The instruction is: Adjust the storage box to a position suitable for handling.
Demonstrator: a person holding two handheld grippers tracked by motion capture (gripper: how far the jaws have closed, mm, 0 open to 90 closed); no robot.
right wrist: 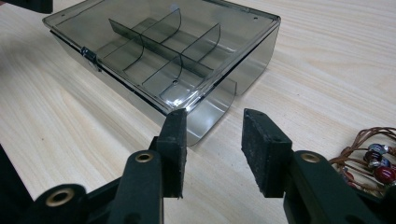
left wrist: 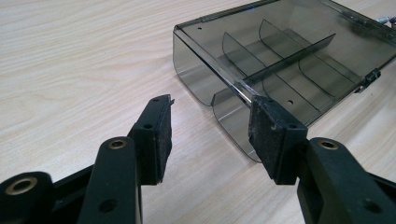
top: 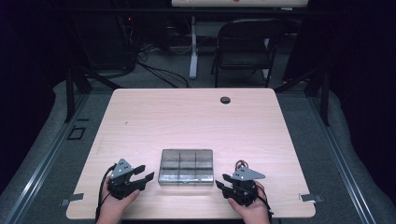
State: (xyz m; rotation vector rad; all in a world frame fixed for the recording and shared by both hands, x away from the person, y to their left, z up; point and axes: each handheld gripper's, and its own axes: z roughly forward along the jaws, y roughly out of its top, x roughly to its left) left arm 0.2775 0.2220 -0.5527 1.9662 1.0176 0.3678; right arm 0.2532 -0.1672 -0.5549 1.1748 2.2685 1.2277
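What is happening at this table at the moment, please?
A person holds a pair of tongs in each hand, one on either side of a smoky clear plastic compartment box with its lid closed, on the pale wooden table. The left tongs and right tongs are open, pointing at the box without touching it.

Your box (top: 186, 173) sits on the table (top: 187, 121) near its front edge, midway across, with its dividers (left wrist: 280, 58) splitting the inside into compartments and its latch (right wrist: 88, 53) on the side facing you. Your left gripper (top: 142, 173) lies at 9 o'clock of the box and your right gripper (top: 220, 181) at 3 o'clock, both just beside it and apart from it. The round hole (top: 225, 100) lies at 12 o'clock, well apart from the box, and the chair (top: 245, 44) stands behind the table.
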